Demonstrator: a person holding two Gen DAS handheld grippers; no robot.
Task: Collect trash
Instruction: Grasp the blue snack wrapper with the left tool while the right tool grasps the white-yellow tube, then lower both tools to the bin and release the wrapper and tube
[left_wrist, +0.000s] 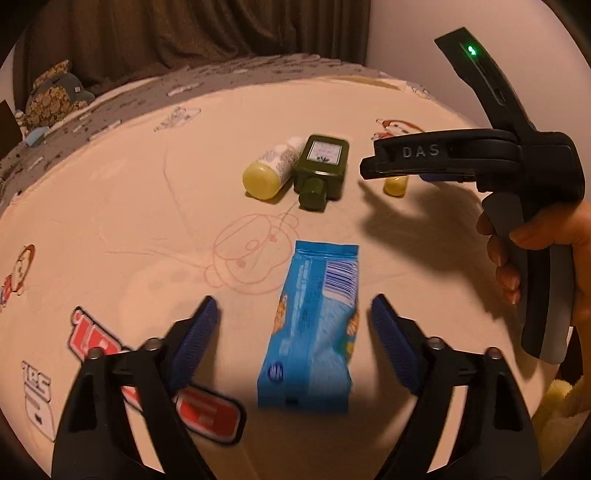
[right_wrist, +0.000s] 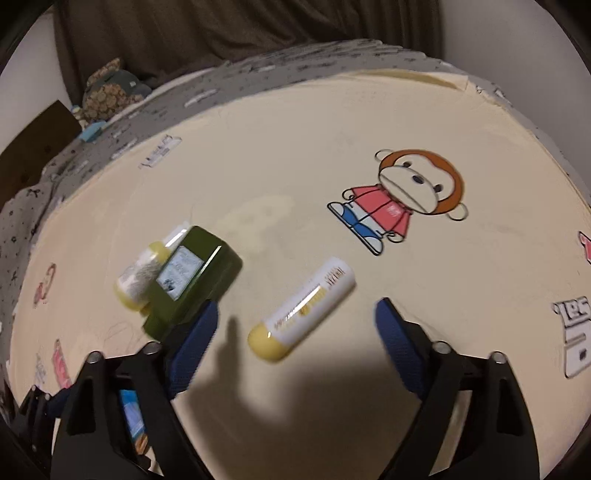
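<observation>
A blue snack wrapper (left_wrist: 310, 325) lies flat on the cream cloth, between the pads of my left gripper (left_wrist: 294, 300), which is open and does not touch it. Beyond it lie a dark green flask (left_wrist: 322, 166) and a white bottle with a yellow cap (left_wrist: 271, 171), side by side. My right gripper (left_wrist: 369, 166), held by a hand, hovers to their right over a small yellow-capped tube (left_wrist: 396, 185). In the right wrist view that white tube (right_wrist: 314, 299) lies between the open fingers of the right gripper (right_wrist: 297, 305), untouched. The green flask (right_wrist: 192, 280) lies by its left finger.
The cream cloth (right_wrist: 332, 122) with cartoon monkey prints (right_wrist: 406, 199) covers a bed with a grey patterned blanket (right_wrist: 258, 70). A patterned cushion (left_wrist: 55, 92) sits at the back left before a dark curtain. Something fuzzy and yellow (left_wrist: 561, 402) lies at the right edge.
</observation>
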